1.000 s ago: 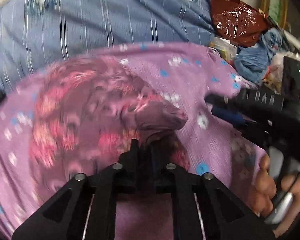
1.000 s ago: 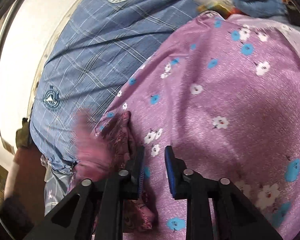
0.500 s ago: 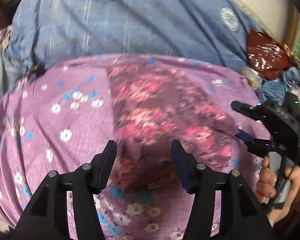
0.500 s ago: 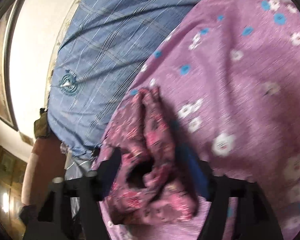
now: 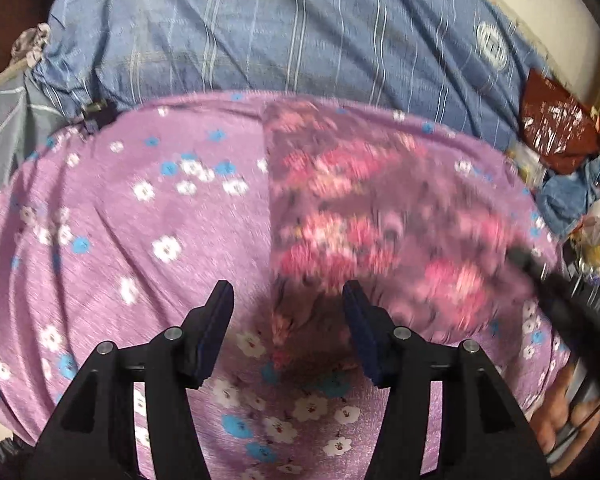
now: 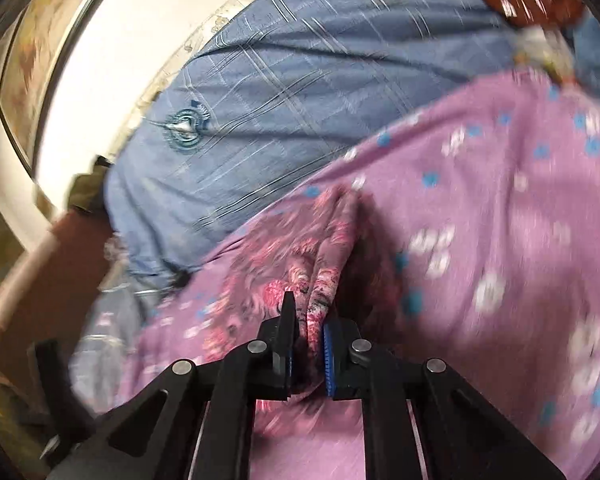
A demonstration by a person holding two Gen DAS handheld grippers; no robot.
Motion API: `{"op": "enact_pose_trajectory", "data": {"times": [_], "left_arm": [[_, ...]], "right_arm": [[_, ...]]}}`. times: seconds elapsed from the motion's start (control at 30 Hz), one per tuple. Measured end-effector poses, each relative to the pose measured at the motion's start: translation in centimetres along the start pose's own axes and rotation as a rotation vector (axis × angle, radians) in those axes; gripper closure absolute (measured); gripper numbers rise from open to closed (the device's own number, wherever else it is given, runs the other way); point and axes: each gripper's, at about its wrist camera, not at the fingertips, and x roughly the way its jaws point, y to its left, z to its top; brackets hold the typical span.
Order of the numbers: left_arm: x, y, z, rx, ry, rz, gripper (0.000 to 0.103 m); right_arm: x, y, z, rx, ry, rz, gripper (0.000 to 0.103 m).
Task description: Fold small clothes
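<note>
A small dark-pink floral garment [image 5: 360, 208] lies spread on a purple flowered sheet [image 5: 140, 220]. In the left wrist view my left gripper [image 5: 287, 296] hangs open above the garment's near left corner, pads clear of the cloth. The right gripper [image 5: 572, 300] reaches in at the garment's right edge, held by a hand [image 5: 564, 412]. In the right wrist view the right gripper [image 6: 308, 320] has its jaws closing on a bunched fold of the garment [image 6: 284, 248], with the cloth pinched between the pads.
A blue plaid cover [image 5: 280, 40] lies beyond the purple sheet [image 6: 500, 220]. At the far right sit a dark red plastic bag [image 5: 556, 128] and a crumpled blue cloth [image 5: 572, 196]. A white wall [image 6: 112, 60] borders the bed.
The left gripper let go of the garment, opened and drew back leftward. The garment now lies spread out. The right gripper widened around the garment's edge, then closed on a fold.
</note>
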Motion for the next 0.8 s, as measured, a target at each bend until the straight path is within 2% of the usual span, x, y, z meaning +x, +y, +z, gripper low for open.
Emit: {"op": "enact_pose_trajectory", "data": {"times": [0.07,0.13,0.2,0.23,0.3,0.37,0.43,0.5,0.6,0.67,0.7,0.8], "left_arm": [[0.2,0.2,0.3,0.006,-0.010,0.013,0.048],[1.4,0.0,0.4,-0.002,0.024,0.011,0.048],[2.6,-0.5,0.3,0.006,0.051,0.011,0.048],[3.3,-0.8,0.2,0.024,0.064,0.023,0.048],[4.3,-1.4,-0.1,0.049,0.081,0.033,0.048],[5.2,-2.0,-0.7,0.077,0.114,0.040,0.048],[5.7,-2.3,-1.2,0.108,0.139,0.043,0.047],[5.7,-2.5,-1.4,0.139,0.143,0.051,0.047],[5.4,-2.6,-1.4,0.142,0.148,0.052,0.047],[4.8,-2.6,-1.1,0.135,0.145,0.047,0.048],[4.3,-2.8,-1.1,0.136,0.133,0.040,0.048],[1.8,-3.1,-0.8,0.152,0.064,0.027,0.048]], "right_arm": [[0.0,-1.7,-0.7,0.085,0.053,-0.006,0.093],[1.5,-4.3,-0.9,0.172,0.141,-0.055,0.092],[2.7,-6.4,-1.2,0.248,0.216,-0.104,0.086],[2.6,-6.6,-1.1,0.261,0.218,-0.099,0.084],[1.2,-6.0,-0.5,0.222,0.147,-0.122,0.080],[-1.0,-4.5,0.4,0.126,0.005,-0.185,0.080],[-2.4,-2.4,1.1,0.017,-0.102,-0.178,0.080],[-2.2,-0.6,1.2,-0.067,-0.121,-0.158,0.081],[1.9,1.1,0.7,-0.125,0.029,-0.150,0.083],[6.1,0.9,-0.2,-0.125,0.213,-0.225,0.089],[7.1,0.6,-0.5,-0.114,0.246,-0.255,0.089],[5.3,1.7,0.1,-0.129,0.158,-0.237,0.083]]}}
